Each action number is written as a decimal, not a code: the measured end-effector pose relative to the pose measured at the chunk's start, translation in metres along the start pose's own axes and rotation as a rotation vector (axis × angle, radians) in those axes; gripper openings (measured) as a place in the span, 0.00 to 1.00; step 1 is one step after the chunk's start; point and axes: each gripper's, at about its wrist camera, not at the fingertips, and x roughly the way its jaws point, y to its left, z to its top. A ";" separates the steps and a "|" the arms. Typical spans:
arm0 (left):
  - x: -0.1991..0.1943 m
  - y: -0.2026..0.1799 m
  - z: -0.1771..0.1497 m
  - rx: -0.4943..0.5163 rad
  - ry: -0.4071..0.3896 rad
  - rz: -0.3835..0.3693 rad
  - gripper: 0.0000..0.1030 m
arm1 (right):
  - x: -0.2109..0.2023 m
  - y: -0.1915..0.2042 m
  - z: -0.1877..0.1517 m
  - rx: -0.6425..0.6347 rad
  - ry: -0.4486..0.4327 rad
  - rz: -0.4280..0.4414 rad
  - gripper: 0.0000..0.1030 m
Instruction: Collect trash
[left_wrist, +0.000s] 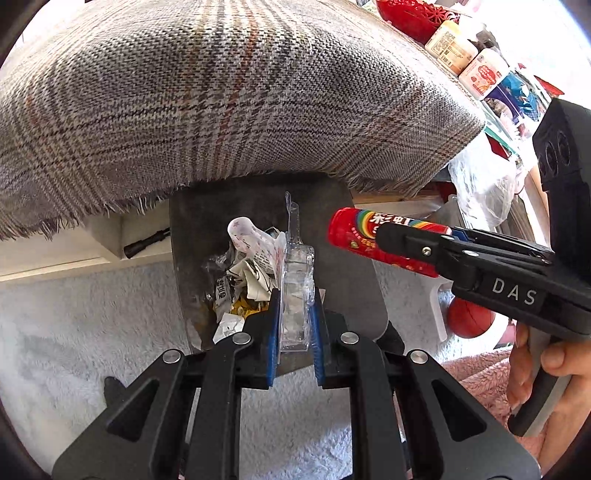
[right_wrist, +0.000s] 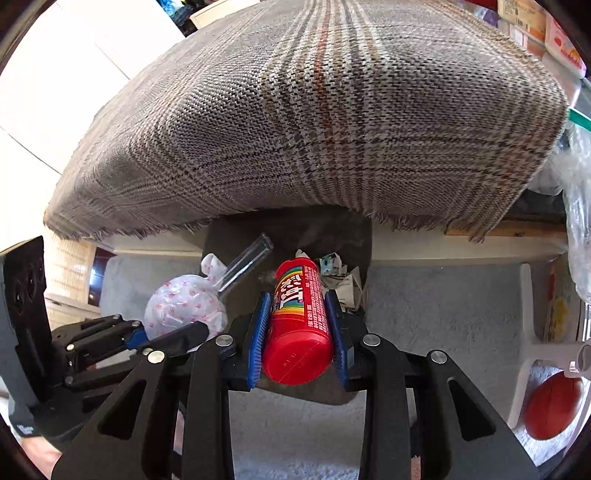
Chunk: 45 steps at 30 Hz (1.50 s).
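The grey plaid woven cloth with a frayed fringe (left_wrist: 229, 99) fills the whole upper half of both views, draped over a raised surface and hanging down toward the middle. Below it, pale fluffy carpet (left_wrist: 85, 332) spreads across the lower frame. Dead centre sits the dark grey trash bin (left_wrist: 351, 266), open-topped, its far wall tucked under the fringe, and inside it a heap of crumpled paper and wrappers (left_wrist: 243, 284), white, yellow and black.

Left gripper (left_wrist: 294, 321), bottom centre of its own view: blue pads clamped on a clear crinkly plastic package with pink star print (left_wrist: 295, 295), held right over the bin's mouth. In the right wrist view that same package shows at centre left as a rounded, star-dotted bundle with a clear stem poking up toward the bin.

Right gripper (right_wrist: 302, 325), bottom centre of its view: blue pads pressed tight against both sides of a red cylindrical candy tube with a rainbow label (right_wrist: 299, 317), cap end toward the camera, far end pointing at the bin. From the left wrist view the tube juts in from the right, hanging above the bin's right rim.

Lower right, an orange ball (left_wrist: 469, 317) rests on the carpet beside a white plastic leg (left_wrist: 436, 306). Upper right, bottles and packets (left_wrist: 465, 55) crowd a shelf. At left, a small black flashlight (left_wrist: 146, 242) lies on a white ledge.
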 end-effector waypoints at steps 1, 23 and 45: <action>0.001 0.001 0.001 -0.004 0.002 0.000 0.18 | 0.000 0.001 0.001 0.003 -0.005 0.005 0.33; -0.056 -0.006 0.004 0.056 -0.190 0.122 0.92 | -0.052 0.011 0.013 -0.040 -0.203 -0.059 0.97; -0.202 -0.023 0.061 0.116 -0.697 0.246 0.92 | -0.197 0.032 0.040 -0.155 -0.757 -0.211 0.97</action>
